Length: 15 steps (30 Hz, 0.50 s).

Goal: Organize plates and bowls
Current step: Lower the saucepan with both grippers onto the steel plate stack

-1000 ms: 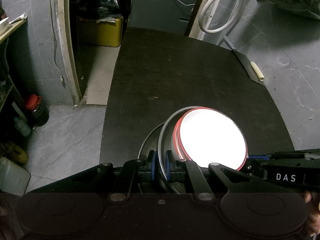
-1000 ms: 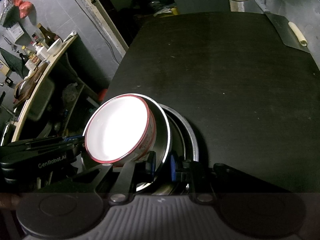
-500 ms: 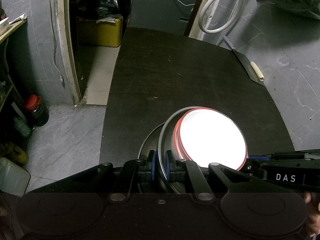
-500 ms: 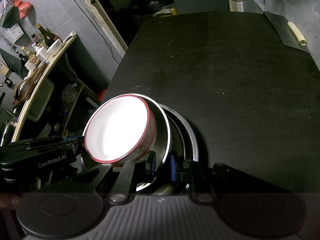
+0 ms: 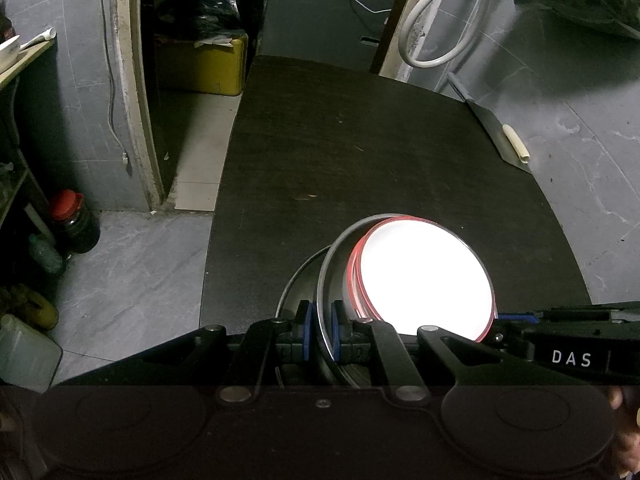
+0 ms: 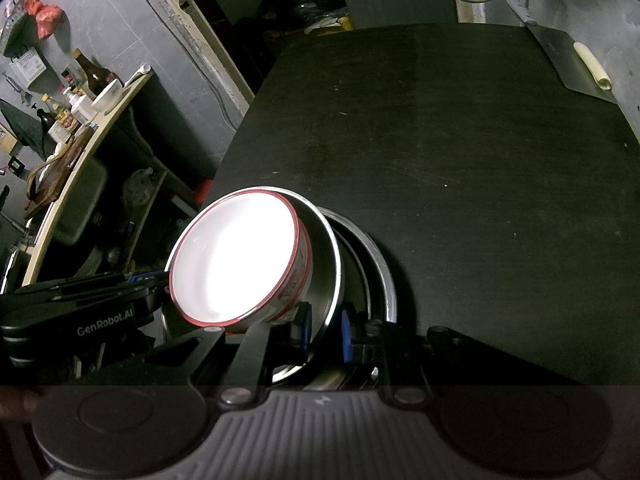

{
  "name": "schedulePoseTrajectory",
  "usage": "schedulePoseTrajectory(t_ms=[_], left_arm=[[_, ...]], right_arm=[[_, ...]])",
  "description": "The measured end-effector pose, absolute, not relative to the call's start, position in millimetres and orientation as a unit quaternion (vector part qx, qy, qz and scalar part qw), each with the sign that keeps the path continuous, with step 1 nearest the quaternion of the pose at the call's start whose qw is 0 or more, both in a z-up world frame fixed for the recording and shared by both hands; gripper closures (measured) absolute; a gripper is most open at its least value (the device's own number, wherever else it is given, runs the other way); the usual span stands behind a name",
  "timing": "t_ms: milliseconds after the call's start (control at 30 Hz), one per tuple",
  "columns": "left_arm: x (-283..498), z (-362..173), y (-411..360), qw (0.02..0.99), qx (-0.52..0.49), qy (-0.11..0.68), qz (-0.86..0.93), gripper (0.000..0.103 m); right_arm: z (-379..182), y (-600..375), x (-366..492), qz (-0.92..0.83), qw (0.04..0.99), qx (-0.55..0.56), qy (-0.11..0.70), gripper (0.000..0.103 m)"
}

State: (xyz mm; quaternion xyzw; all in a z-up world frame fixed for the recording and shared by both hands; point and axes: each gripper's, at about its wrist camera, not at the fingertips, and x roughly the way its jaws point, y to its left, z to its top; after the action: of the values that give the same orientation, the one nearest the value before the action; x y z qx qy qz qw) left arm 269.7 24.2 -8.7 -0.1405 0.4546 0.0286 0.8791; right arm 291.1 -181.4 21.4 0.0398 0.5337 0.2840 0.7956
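"DAS" on right tongs (image 5: 496, 317) body — "GenRobot.AI" on left tongs (image 6: 166, 280) body; bowl print unreadable.

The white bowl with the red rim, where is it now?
The white bowl sits tilted inside a steel bowl at the near edge of the black table, low centre in both views.

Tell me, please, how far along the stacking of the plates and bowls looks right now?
Done: the red-rimmed white bowl sits nested in the steel bowl, over a steel plate. In hand: left gripper and right gripper both clamp the steel bowl's rim. Left: releasing the stack on the black table.
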Motion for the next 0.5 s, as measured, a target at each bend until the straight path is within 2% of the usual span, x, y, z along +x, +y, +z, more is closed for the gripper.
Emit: schedulePoseTrajectory(t_ms=[500], left_arm=[[269.9, -8.4, 25.4, 0.879, -0.141, 0.454, 0.03, 0.094]], right_arm=[[20.8, -182.1, 292.5, 0.283, 0.796, 0.041, 0.534, 0.084]])
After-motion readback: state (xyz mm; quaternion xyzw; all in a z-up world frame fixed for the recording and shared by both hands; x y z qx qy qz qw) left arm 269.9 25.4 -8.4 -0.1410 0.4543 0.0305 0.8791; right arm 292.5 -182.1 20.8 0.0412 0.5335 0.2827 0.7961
